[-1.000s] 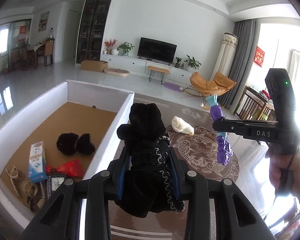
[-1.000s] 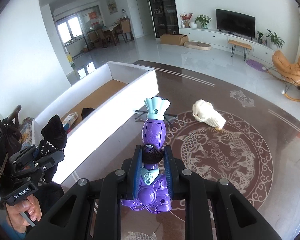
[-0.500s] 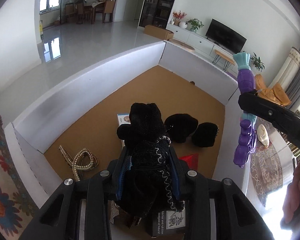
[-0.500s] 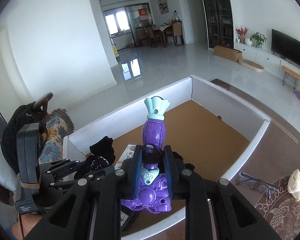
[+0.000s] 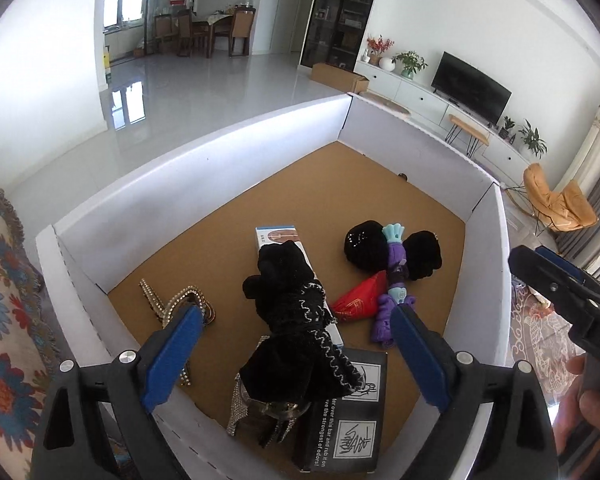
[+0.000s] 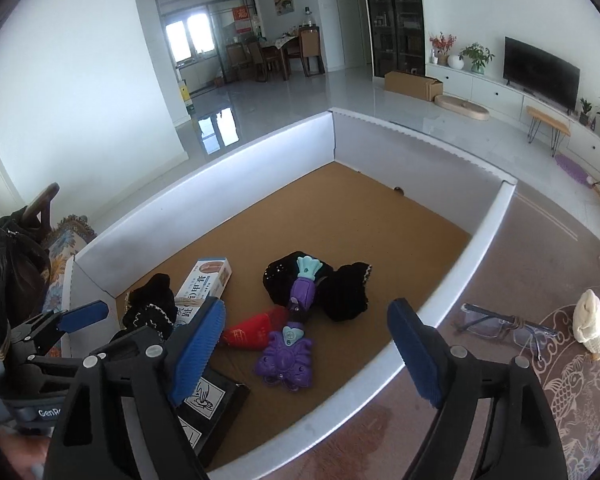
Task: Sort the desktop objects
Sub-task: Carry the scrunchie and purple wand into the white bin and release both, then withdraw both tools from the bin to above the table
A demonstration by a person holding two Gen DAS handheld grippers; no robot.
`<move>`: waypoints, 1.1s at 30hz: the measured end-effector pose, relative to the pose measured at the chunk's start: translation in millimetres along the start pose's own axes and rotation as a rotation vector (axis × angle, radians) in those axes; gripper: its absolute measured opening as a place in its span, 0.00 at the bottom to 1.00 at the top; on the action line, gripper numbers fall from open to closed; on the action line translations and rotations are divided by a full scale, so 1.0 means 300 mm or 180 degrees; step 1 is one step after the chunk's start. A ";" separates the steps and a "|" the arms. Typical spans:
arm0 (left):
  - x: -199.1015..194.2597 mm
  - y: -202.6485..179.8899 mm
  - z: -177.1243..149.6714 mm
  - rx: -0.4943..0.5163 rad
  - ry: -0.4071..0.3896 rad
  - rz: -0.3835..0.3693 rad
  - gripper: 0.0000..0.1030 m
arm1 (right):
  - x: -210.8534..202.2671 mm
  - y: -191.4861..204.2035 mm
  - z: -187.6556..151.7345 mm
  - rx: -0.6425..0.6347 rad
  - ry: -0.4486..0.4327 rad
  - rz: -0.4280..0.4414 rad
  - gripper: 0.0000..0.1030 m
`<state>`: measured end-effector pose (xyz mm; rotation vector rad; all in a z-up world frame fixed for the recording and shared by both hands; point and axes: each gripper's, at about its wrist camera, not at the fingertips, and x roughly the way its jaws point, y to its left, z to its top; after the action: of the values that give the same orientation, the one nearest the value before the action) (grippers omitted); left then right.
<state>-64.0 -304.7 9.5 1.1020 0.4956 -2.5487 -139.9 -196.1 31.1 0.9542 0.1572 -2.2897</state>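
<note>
Black carton [image 5: 346,412] under black cloth [image 5: 296,320]

Each black claw [image 5: 296,344] has 2 blue ribbed pads [image 5: 172,360], silver screws and white lettering.

Television [image 6: 541,71] on white cabinet [image 6: 496,89] (far wall); orange chair [image 5: 556,204]; dining table [image 6: 275,48].

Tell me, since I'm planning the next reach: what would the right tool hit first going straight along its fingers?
Probably the purple plastic toy with a teal fan tip, lying in the white-walled box between the opening fingers of the right tool; nothing is gripped. Depth is uncertain.
</note>
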 end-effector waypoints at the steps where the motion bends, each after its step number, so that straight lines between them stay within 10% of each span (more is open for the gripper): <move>1: -0.019 -0.010 -0.011 0.0005 -0.0065 -0.0042 0.93 | -0.049 -0.029 -0.016 -0.0012 -0.0106 -0.0066 0.87; 9: -0.247 -0.319 -0.105 0.0583 -0.0540 -0.0649 0.93 | -0.323 -0.388 -0.357 -0.0027 -0.0186 -0.0835 1.00; 17: -0.276 -0.833 -0.329 0.1726 -0.0188 -0.1405 0.98 | -0.449 -0.813 -0.764 0.0810 0.0329 -0.1529 1.00; 23: -0.070 -1.078 -0.555 0.2200 0.0505 -0.1335 0.98 | -0.503 -0.910 -0.820 0.1193 0.0496 -0.1632 1.00; 33: 0.080 -1.028 -0.630 0.1906 0.0468 -0.1044 0.98 | -0.473 -0.919 -0.840 0.1192 0.0501 -0.1651 1.00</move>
<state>-89.4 47.5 -72.4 1.5168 -0.0857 -3.0190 -81.9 179.3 -92.8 1.4202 0.0430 -2.7766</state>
